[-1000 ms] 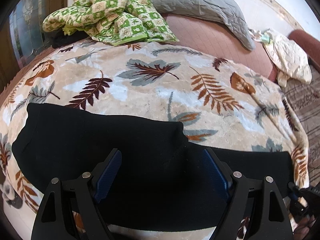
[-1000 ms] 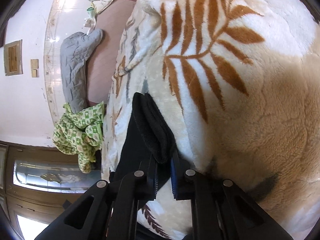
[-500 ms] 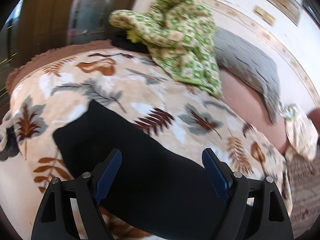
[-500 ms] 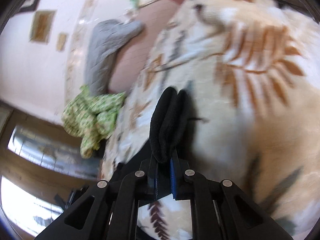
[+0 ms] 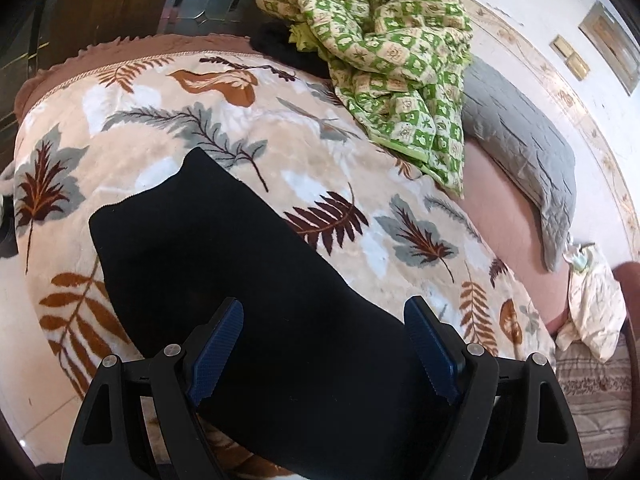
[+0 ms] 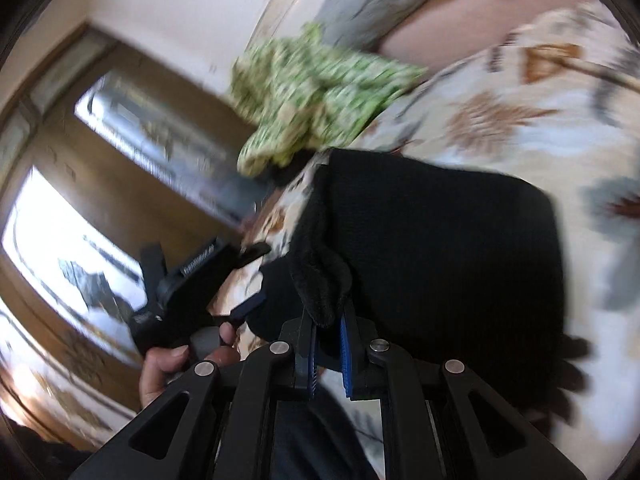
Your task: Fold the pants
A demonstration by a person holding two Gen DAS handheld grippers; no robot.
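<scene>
Black pants lie on a beige leaf-print blanket on the bed. My left gripper is open and empty, hovering just over the pants with its blue pads wide apart. My right gripper is shut on a bunched edge of the pants and holds that end lifted over the rest of the black cloth. The left gripper also shows in the right wrist view, held by a hand at the pants' left side.
A green checked quilt is heaped at the back of the bed beside a grey pillow. A cream cloth lies at the right edge. A wooden door with glass panels stands behind.
My right gripper has swung the held pants end up and across over the rest of the pants. My left gripper has turned left along the pants and stayed open.
</scene>
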